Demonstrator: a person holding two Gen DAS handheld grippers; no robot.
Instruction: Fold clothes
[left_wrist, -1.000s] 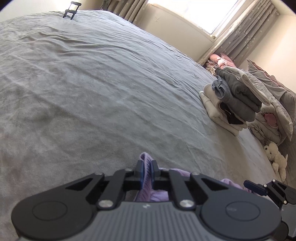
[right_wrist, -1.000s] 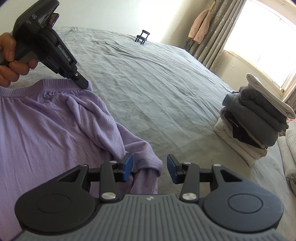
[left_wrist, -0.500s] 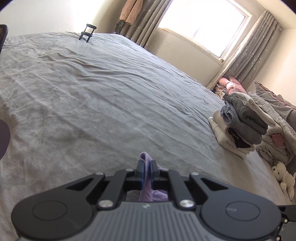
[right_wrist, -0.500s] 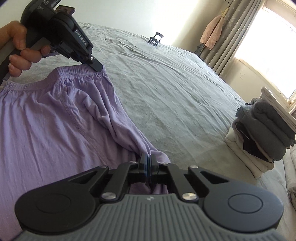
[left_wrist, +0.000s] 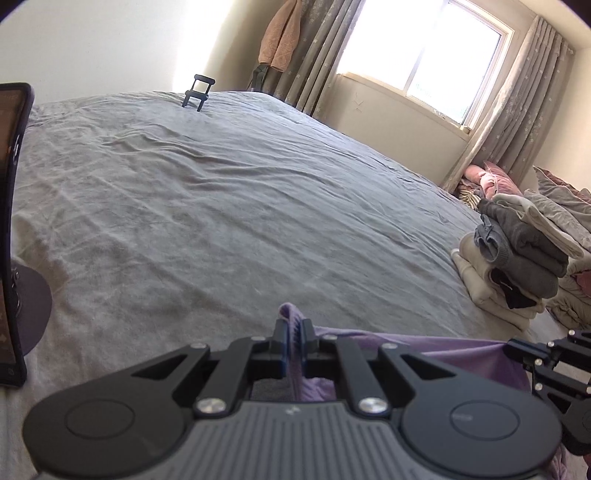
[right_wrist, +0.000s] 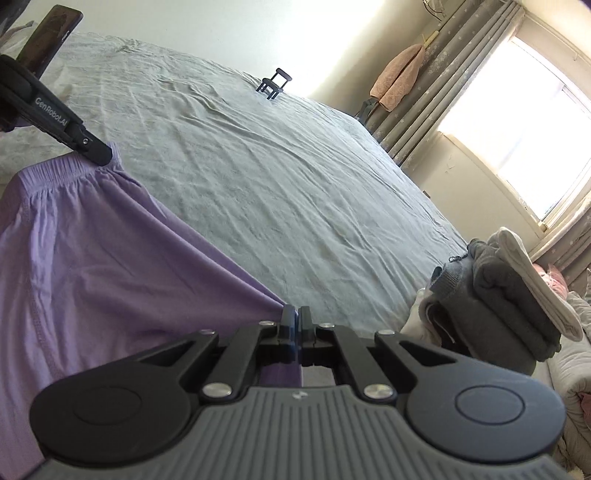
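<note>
Sunlit grey bed (right_wrist: 295, 177) carries a lilac garment (right_wrist: 92, 266) stretched taut near the front edge, its waistband corner clamped in the left gripper (right_wrist: 105, 157), its other corner pinched in the right gripper (right_wrist: 296, 321), likely to straighten it for folding. Folded clothes stack (right_wrist: 509, 295) waits at right.

The lilac garment (right_wrist: 92, 258) hangs stretched above the grey bed, held taut by two points of its upper edge. One end shows a gathered elastic waistband (right_wrist: 55, 170); the cloth is thin, with stitched seams. A stack of folded clothes (right_wrist: 498, 299) sits well apart, grey pieces over cream ones.
</note>
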